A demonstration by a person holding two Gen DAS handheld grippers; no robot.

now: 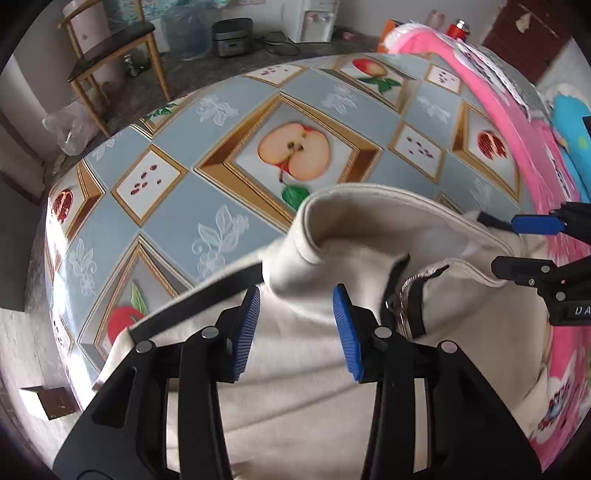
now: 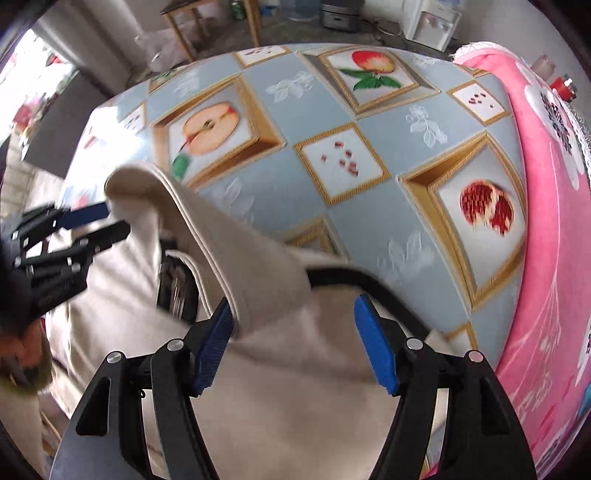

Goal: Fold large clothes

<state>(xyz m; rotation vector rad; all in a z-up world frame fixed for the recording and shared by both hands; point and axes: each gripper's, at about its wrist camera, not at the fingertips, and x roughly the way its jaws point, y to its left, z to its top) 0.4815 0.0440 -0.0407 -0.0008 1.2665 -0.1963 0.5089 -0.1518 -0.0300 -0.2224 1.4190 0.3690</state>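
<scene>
A cream jacket with black trim and a metal zipper lies on a table under a fruit-patterned cloth. Its stand-up collar arches above the table between my two grippers. My left gripper points steeply down over the collar's left end. Its blue pads flank the cloth without clearly pressing it. My right gripper stands wide open over the collar's other end, and only its left pad brushes the edge. Each view shows the other gripper at the side: the right gripper and the left gripper.
A pink printed cloth lies along the table's right side, with a blue item beyond it. Past the far table edge stand a wooden chair, a rice cooker and a water dispenser. A hand shows behind the left gripper.
</scene>
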